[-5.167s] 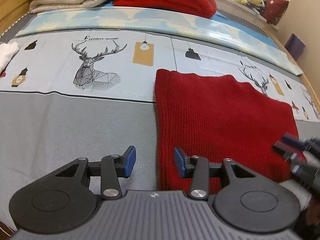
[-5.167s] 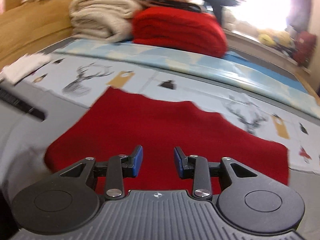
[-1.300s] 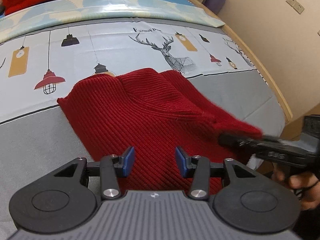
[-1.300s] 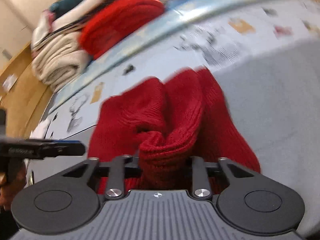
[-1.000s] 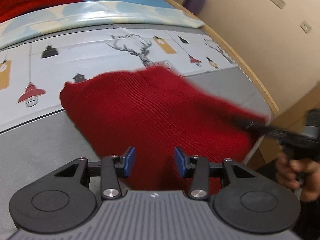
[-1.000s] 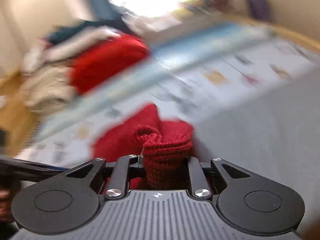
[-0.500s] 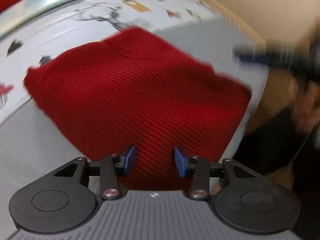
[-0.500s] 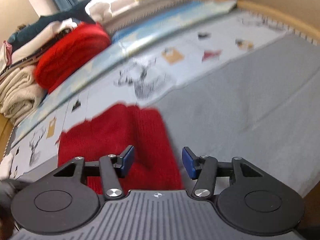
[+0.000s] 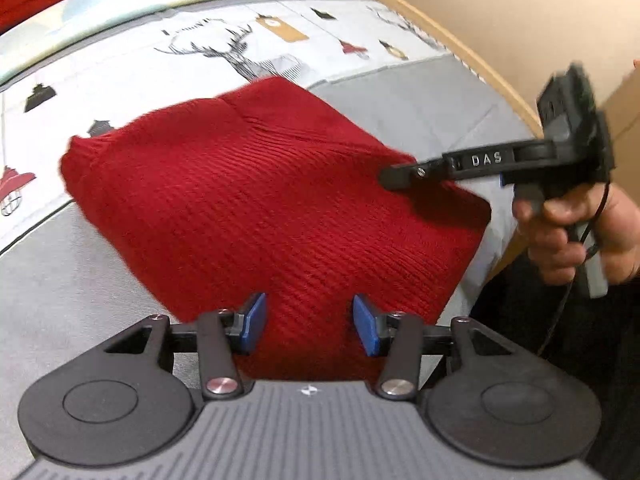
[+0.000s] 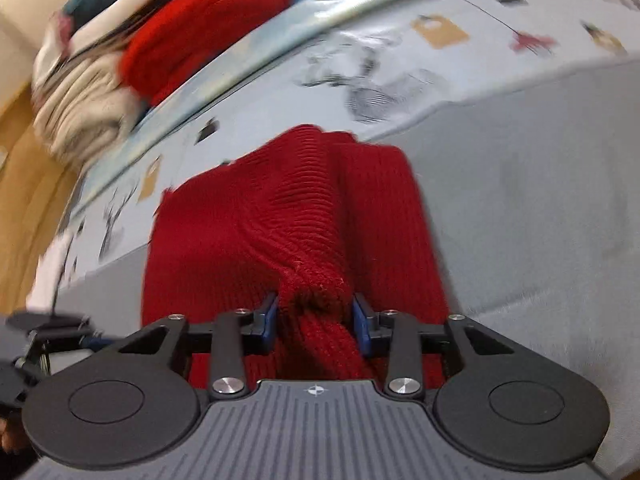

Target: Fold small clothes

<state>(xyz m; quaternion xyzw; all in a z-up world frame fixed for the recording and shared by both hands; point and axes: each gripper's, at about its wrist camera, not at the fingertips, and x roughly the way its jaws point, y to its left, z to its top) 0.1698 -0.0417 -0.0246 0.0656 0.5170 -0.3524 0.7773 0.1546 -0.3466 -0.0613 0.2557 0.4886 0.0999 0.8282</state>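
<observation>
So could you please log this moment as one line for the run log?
task: fold small clothes | right gripper: jaws just closing, shut on red sweater bunch | left gripper: open over near edge | sweater on bed

A bunched fold of the red knitted garment (image 10: 296, 216) is seen clamped between the blue pads (image 10: 269, 317) of the right claw (image 10: 316, 318), whose jaws have just been closing. Ahead of the claw the garment is spread on the grey bed cover (image 10: 532, 216). Far ahead to the left, stacked folded blankets (image 10: 132, 48) are blurred.
</observation>
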